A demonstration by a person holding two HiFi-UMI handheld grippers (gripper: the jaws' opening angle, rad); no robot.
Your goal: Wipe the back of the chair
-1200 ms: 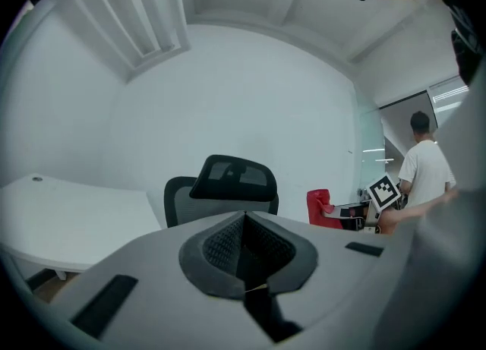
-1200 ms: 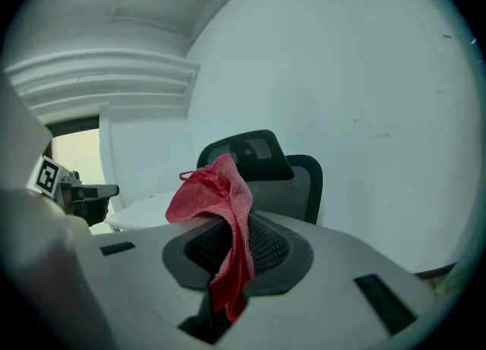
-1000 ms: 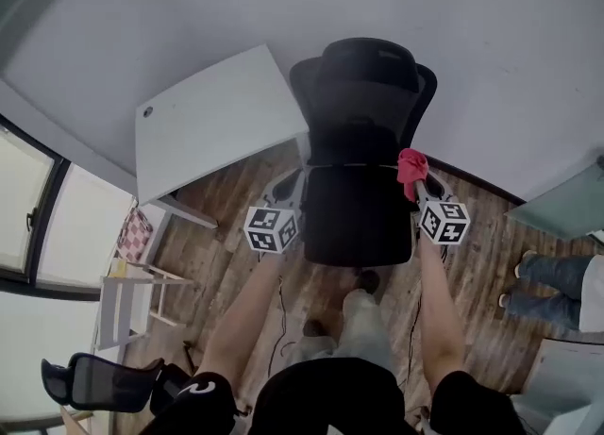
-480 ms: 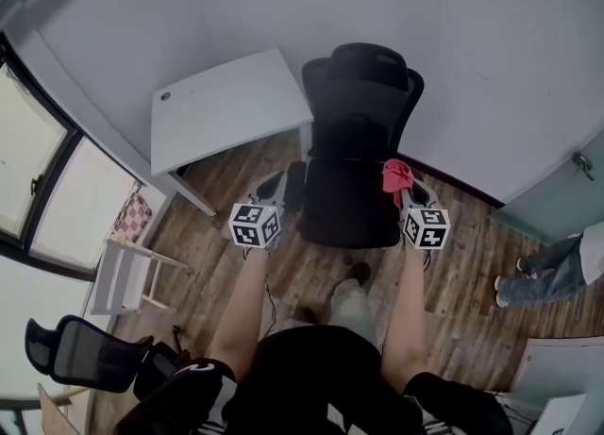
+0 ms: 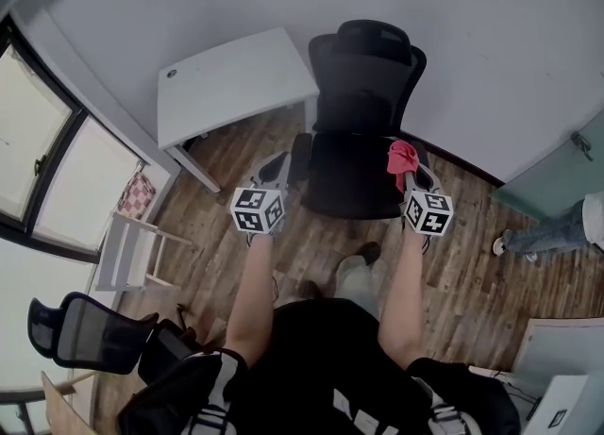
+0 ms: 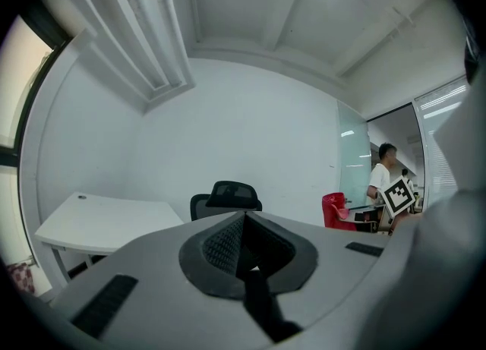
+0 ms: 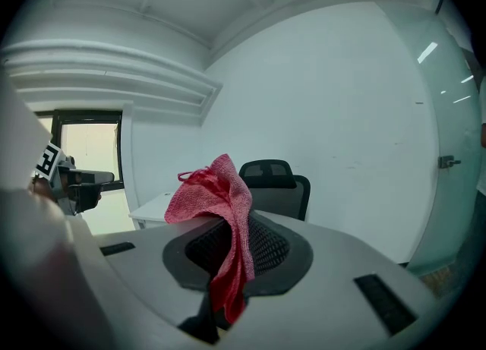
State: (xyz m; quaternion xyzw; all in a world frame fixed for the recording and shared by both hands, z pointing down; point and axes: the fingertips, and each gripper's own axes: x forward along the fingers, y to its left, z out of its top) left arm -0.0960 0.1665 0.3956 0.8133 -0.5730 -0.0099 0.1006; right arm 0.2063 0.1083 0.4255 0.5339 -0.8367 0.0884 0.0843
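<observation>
Right tongs (image 5: 411, 178) clamp a red cloth (image 5: 400, 156); left tongs (image 5: 276, 167) are closed on nothing; the black chair (image 5: 366, 84) stands at twelve o'clock.

Office interior: a black swivel chair (image 5: 366, 84) stands against a bare white wall (image 5: 491, 37), a white desk (image 5: 234, 84) just left of it, a frosted glass door (image 5: 552, 183) to its right, windows (image 5: 38, 150) beyond the desk.
</observation>
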